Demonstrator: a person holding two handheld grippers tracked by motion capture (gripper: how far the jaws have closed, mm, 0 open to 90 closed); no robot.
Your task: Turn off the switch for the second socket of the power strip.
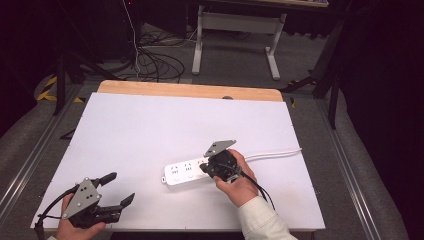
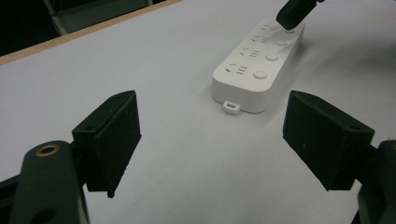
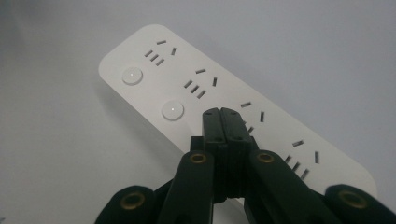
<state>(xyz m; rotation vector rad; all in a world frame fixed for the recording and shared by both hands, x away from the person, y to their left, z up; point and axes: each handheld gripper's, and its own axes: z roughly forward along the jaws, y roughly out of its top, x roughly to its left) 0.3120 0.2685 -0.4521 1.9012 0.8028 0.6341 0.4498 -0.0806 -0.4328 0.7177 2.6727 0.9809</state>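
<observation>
A white power strip (image 1: 186, 173) with several sockets and round buttons lies on the white table top (image 1: 150, 125). My right gripper (image 1: 204, 168) is shut with nothing between its jaws. Its joined tips (image 3: 223, 115) sit over the strip (image 3: 154, 79), in the row of buttons, just past the second button (image 3: 172, 110). Whether they touch the strip I cannot tell. My left gripper (image 1: 121, 187) rests near the table's front left edge, open and empty. In the left gripper view the strip (image 2: 254, 70) lies ahead between my wide jaws (image 2: 210, 140), with the right gripper's tip (image 2: 293, 13) on its far end.
The strip's white cord (image 1: 275, 152) runs right toward the table's edge. A wooden strip (image 1: 190, 90) borders the far side. Beyond it are a desk frame (image 1: 235, 30) and loose floor cables (image 1: 155, 62). Metal rails (image 1: 30, 160) flank the table.
</observation>
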